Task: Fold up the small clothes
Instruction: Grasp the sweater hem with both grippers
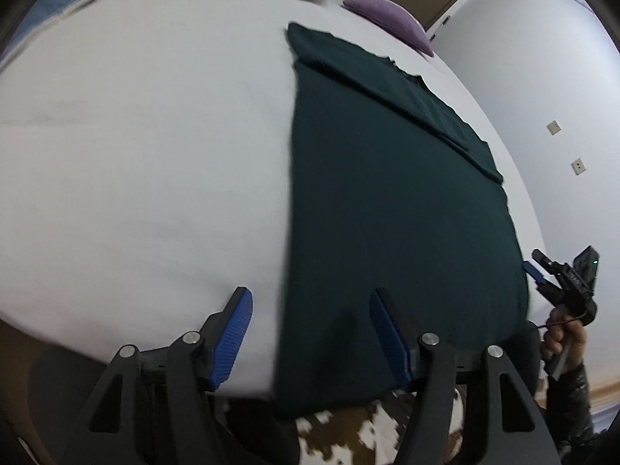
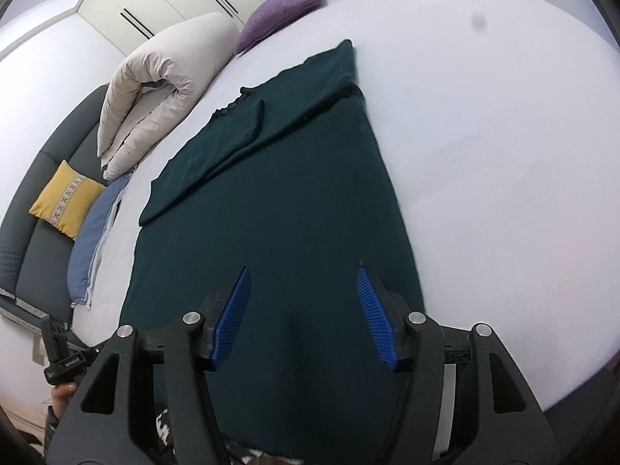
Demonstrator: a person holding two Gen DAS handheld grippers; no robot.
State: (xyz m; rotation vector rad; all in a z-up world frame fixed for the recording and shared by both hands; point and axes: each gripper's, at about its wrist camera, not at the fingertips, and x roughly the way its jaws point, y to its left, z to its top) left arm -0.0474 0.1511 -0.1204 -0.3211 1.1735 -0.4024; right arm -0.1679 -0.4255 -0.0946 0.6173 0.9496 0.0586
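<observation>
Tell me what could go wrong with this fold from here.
The dark green garment hangs over the near edge of the white bed, so a pull toward you might drag it off. Both tools, left and right, are open and holding nothing, so a shallow pinch may catch one layer only. The sleeve folded across the top could shift when lifted.

Left hand-held gripper [image 1: 310, 335] and right hand-held gripper [image 2: 304, 316], jaws spread wide.
</observation>
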